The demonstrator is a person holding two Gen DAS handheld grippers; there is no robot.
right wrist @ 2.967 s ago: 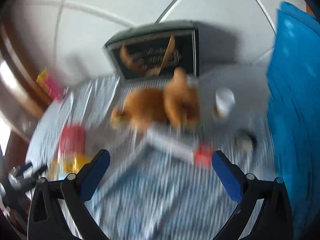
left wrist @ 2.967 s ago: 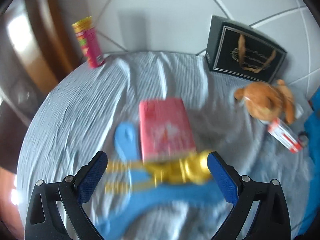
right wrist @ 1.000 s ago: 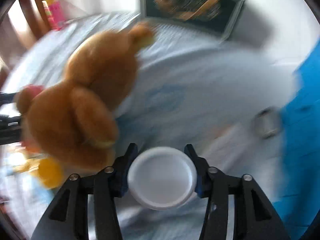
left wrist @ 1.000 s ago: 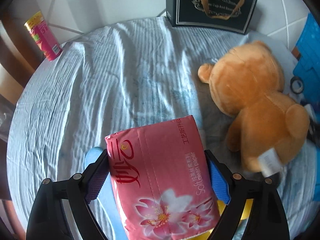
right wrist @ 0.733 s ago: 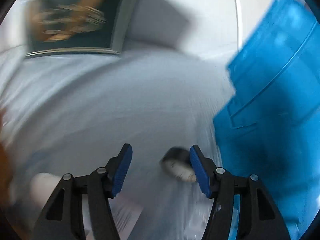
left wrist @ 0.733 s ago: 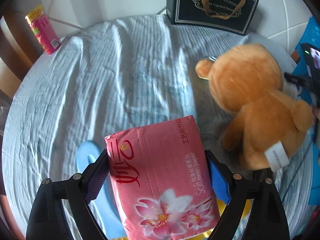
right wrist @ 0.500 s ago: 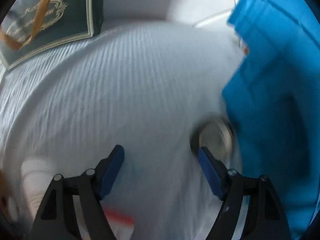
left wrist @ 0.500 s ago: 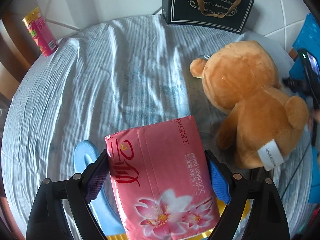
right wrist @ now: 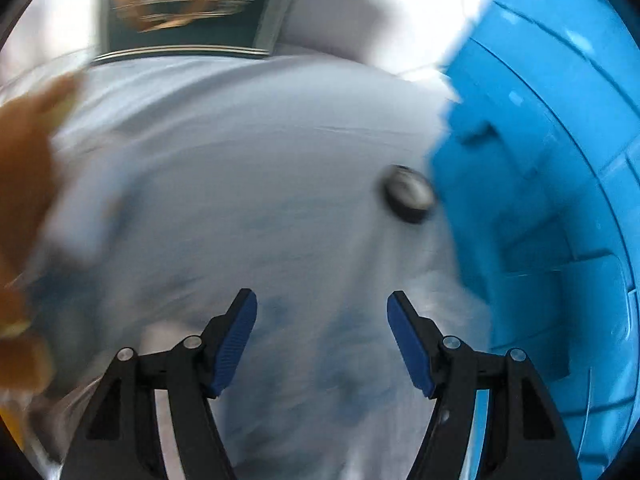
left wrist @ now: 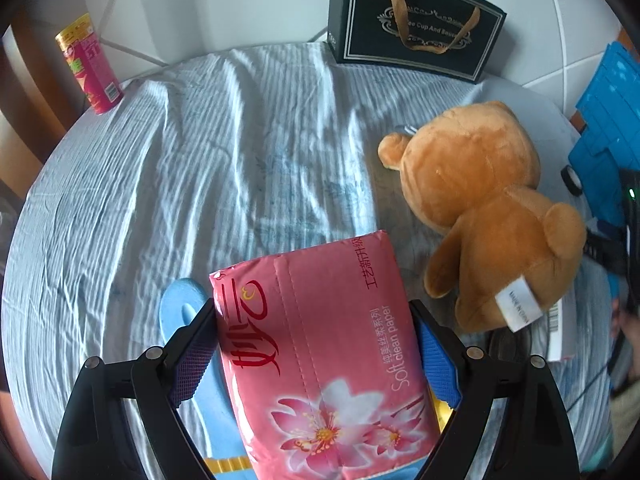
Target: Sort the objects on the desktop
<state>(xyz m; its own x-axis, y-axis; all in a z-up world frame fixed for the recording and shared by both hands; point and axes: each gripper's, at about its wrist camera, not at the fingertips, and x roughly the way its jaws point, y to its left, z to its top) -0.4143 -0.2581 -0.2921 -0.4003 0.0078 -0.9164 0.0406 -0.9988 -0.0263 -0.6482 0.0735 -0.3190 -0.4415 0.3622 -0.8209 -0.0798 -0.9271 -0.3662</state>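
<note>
Up front, our left gripper (left wrist: 314, 344) has its blue pads pressed against both sides of a pink tissue pack (left wrist: 320, 356), lifted above the rumpled pale-blue cloth (left wrist: 200, 168). Under the pack we see a light-blue flat object (left wrist: 180, 312). Just right of it lies a brown teddy bear (left wrist: 488, 216) on its side, and behind stands a black gift bag (left wrist: 416, 24). A red can (left wrist: 90, 70) stands at the far left edge.

Our right gripper (right wrist: 322, 340) is spread wide with nothing between its fingers, over the cloth. Ahead, a small round dark object (right wrist: 408, 194) rests against the blue bin (right wrist: 552, 200); the view is blurred.
</note>
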